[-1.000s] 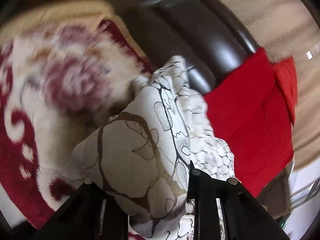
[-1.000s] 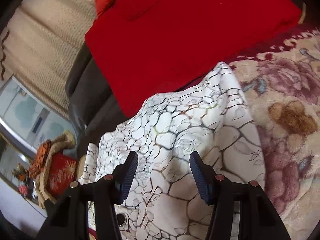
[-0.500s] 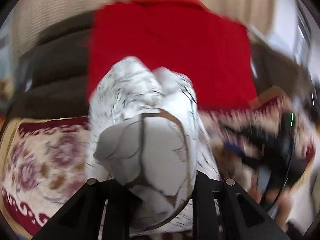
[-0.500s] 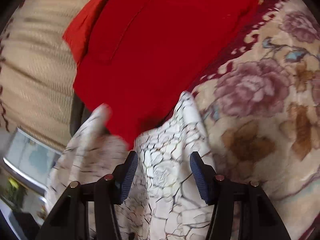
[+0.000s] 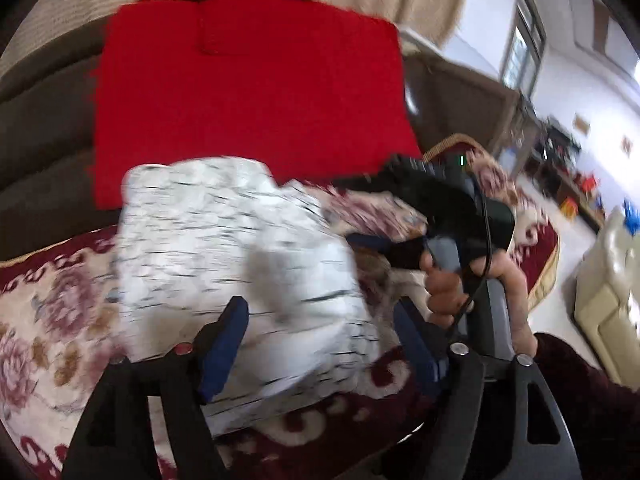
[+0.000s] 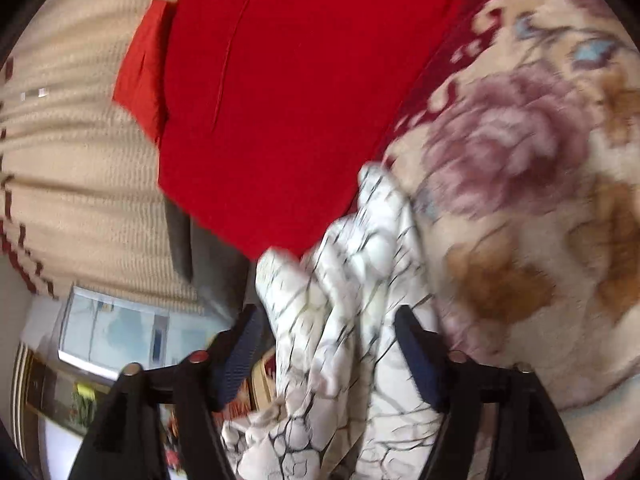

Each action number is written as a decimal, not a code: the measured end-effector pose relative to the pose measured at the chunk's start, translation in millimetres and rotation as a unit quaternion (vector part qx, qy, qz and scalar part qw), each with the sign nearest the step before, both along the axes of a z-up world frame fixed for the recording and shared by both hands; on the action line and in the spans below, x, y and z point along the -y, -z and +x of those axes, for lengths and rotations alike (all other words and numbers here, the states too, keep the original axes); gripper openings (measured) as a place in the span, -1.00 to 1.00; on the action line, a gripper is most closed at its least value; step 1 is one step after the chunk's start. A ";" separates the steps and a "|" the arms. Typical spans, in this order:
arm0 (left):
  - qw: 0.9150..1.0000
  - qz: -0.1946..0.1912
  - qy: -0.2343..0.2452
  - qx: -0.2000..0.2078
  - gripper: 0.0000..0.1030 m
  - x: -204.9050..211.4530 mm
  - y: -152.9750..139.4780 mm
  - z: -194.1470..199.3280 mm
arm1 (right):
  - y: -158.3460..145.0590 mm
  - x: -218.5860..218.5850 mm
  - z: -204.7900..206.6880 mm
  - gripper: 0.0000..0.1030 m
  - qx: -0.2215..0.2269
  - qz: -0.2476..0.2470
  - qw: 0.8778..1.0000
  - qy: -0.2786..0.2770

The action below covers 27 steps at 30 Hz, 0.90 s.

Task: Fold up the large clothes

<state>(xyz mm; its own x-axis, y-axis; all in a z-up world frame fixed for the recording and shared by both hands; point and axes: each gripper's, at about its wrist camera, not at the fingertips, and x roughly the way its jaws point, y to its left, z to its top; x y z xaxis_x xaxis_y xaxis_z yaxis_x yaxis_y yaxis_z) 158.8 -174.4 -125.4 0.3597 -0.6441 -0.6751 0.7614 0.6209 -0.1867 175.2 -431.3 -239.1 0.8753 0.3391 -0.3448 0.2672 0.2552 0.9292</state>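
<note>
A white garment with a dark crackle print (image 5: 224, 248) lies bunched on the floral blanket (image 5: 52, 312), blurred by motion. My left gripper (image 5: 320, 344) is open just above and in front of it, its blue pads apart with the cloth between and below them. The right gripper shows in the left wrist view (image 5: 432, 216), held in a hand at the cloth's right side. In the right wrist view the same garment (image 6: 352, 320) hangs bunched between the spread pads of my right gripper (image 6: 324, 348), which is open.
A red cloth (image 5: 248, 88) covers the dark sofa (image 5: 40, 140) behind the garment; it also shows in the right wrist view (image 6: 288, 80). A beige knitted throw (image 6: 72, 184) lies over the sofa back. A cream armchair (image 5: 608, 288) stands at far right.
My left gripper has let go of the garment and its jaws have opened; the cloth has dropped onto the blanket. Both views have swung; the right gripper stays open over the bunched cloth.
</note>
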 end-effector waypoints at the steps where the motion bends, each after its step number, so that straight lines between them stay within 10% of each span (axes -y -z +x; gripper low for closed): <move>1: 1.000 -0.009 -0.019 0.006 0.49 -19.9 -2.8 8.2 | 0.1 -5.6 8.3 0.49 -0.008 -0.002 1.000 -0.021; 8: 0.981 0.062 -0.185 -0.006 0.50 -77.9 38.6 73.7 | -0.9 -30.4 54.9 0.61 -0.032 -0.019 0.996 -0.087; 13: 0.982 0.031 -0.169 -0.078 0.50 -79.9 83.9 87.4 | -5.6 -60.3 88.9 0.61 -0.050 -0.073 0.989 -0.119; 16: 0.984 -0.002 -0.154 -0.090 0.50 -81.0 88.7 83.7 | -13.6 -76.6 102.0 0.05 -0.054 -0.142 0.979 -0.133; 17: 0.985 -0.004 -0.147 -0.087 0.50 -79.7 88.6 81.0 | -17.0 -80.4 105.7 -0.45 -0.054 -0.164 0.975 -0.137; 27: 0.993 0.062 -0.098 0.006 0.52 -1.6 96.7 55.9 | -74.3 -73.7 68.6 -0.80 -0.001 -0.320 0.946 -0.048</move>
